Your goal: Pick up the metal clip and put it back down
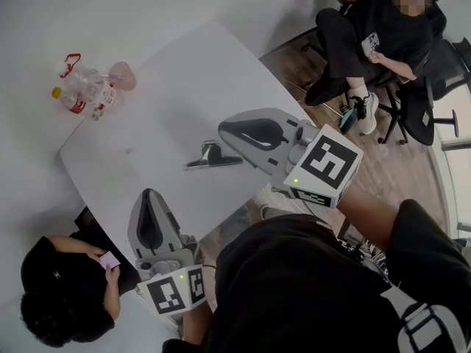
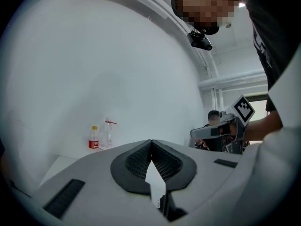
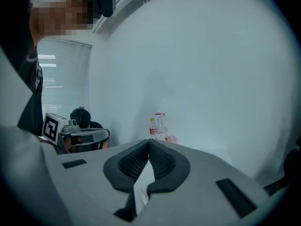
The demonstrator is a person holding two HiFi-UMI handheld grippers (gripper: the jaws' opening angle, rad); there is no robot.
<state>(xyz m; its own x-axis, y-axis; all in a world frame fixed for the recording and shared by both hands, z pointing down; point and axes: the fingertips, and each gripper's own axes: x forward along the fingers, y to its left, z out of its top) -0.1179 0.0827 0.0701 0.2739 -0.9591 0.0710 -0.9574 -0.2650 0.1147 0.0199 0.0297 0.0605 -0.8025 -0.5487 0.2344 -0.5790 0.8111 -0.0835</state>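
Metal clip point(image 1: 213, 158) small, shape unclear, bottles point(image 1: 82, 93) clumped, indistinct

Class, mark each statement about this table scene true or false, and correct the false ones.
1. The metal clip lies on the white table. True.
2. The right gripper holds the clip. False: its jaws are shut with nothing between them, and the clip lies on the table.
3. The left gripper has its jaws wide apart. False: they are shut together, and nothing is in them.
4. Bottles stand near the table's far left corner. True.
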